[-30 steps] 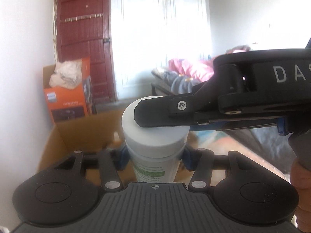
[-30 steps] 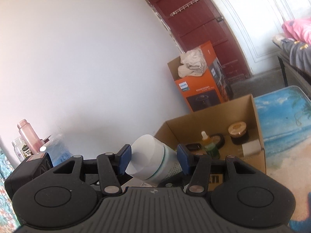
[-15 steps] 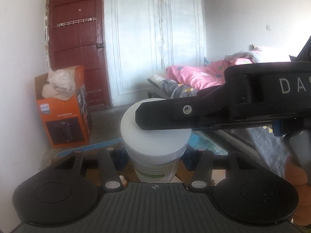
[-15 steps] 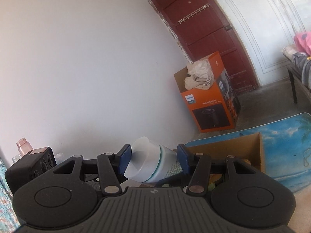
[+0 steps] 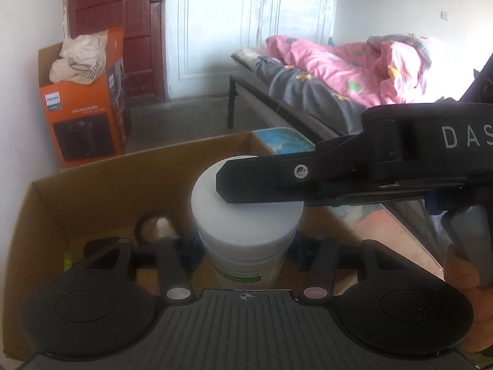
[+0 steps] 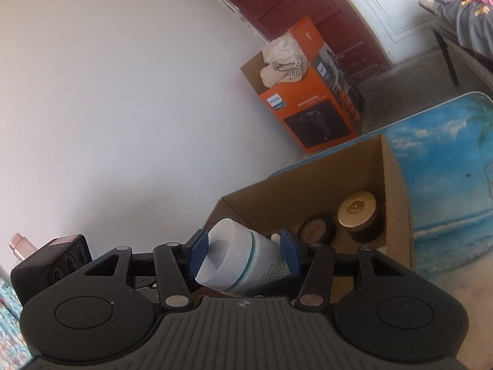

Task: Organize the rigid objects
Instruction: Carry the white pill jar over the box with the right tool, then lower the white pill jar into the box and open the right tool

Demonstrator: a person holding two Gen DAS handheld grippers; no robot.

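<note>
A white jar with a white lid and a green-printed label is held from two sides over an open cardboard box. My left gripper is shut on the jar's body just under the lid. A black finger of the right gripper lies across the lid. In the right wrist view the jar lies tilted, and my right gripper is shut on it at the lid end with its blue pads. The box holds a gold-topped dark jar and a smaller dark jar.
An orange appliance box with a cloth on top stands by the red door. A bed with a pink quilt lies at the right. The cardboard box rests on a blue beach-print tabletop. A pink bottle stands far left.
Both grippers have carried the jar along together and tipped downward. The cardboard box has come back into both views and now sits right under the jar. Both grips are unchanged.
</note>
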